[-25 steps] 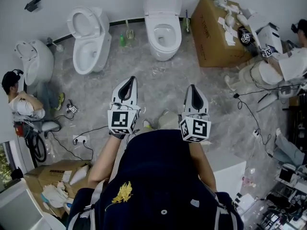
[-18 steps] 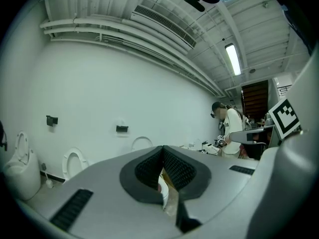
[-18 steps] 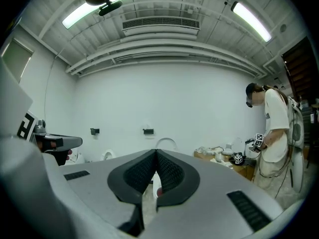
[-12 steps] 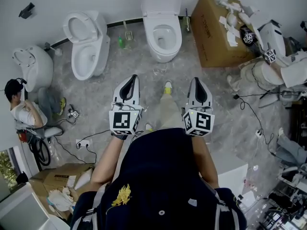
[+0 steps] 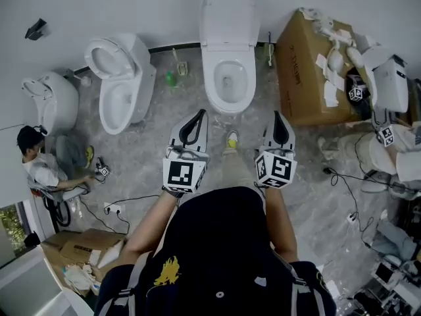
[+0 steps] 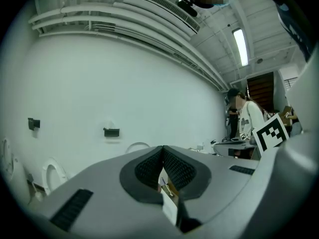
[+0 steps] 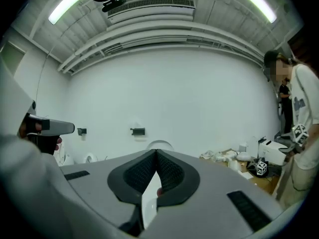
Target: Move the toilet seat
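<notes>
My left claw (image 5: 197, 117) and right claw (image 5: 279, 117), each pressed together and empty, are carried level and side by side, since I judge no grasp is due yet; the toilet seat (image 5: 209, 84) lies down on the middle toilet (image 5: 228, 51) directly ahead; its lid (image 5: 228, 12) stands upright.

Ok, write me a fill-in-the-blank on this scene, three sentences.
1. The left gripper and right gripper both have their jaws ____, holding nothing.
2. The toilet straight ahead of them has its lid ____.
3. In the head view, the cardboard box stands on that toilet's ____ side.
Missing words: shut; up; right.
</notes>
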Motion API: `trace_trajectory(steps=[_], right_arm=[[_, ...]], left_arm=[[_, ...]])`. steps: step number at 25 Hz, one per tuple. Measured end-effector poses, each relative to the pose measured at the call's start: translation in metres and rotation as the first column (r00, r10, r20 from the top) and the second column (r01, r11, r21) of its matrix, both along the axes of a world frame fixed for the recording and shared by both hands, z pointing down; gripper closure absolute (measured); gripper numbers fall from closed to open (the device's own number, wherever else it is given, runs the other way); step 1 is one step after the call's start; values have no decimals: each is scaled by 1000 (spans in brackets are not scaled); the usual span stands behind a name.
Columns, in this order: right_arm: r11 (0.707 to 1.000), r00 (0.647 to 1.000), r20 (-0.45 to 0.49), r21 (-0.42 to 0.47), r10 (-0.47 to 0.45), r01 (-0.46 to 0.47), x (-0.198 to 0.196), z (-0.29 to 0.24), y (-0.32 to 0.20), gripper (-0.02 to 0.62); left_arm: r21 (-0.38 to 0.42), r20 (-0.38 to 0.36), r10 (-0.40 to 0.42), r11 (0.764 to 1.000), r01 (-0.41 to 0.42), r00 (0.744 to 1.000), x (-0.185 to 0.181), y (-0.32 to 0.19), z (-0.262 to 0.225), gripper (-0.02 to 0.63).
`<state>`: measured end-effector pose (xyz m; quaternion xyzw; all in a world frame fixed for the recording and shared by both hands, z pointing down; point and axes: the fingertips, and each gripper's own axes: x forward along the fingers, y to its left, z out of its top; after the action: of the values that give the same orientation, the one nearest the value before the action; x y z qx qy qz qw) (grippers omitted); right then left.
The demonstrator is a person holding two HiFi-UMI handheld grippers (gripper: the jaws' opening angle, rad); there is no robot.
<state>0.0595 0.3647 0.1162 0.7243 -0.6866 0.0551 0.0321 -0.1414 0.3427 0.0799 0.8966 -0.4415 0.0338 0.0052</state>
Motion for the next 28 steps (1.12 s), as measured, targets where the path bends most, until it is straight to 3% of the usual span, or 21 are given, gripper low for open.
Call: trace_trajectory(steps=[5, 11, 28], right_arm=[[997, 997, -6, 15, -81, 81, 41, -17, -99, 569], [994, 994, 9, 19, -106, 105, 75, -18, -159, 569], [991, 994, 13, -85, -106, 106, 80, 20, -205, 569]], left_arm=[[12, 13, -47, 999, 47, 999, 55, -89, -12, 588], [0, 46, -54, 999, 54, 997, 93, -152, -7, 588], [-105, 90, -59, 992, 68, 994, 89, -205, 58, 588]])
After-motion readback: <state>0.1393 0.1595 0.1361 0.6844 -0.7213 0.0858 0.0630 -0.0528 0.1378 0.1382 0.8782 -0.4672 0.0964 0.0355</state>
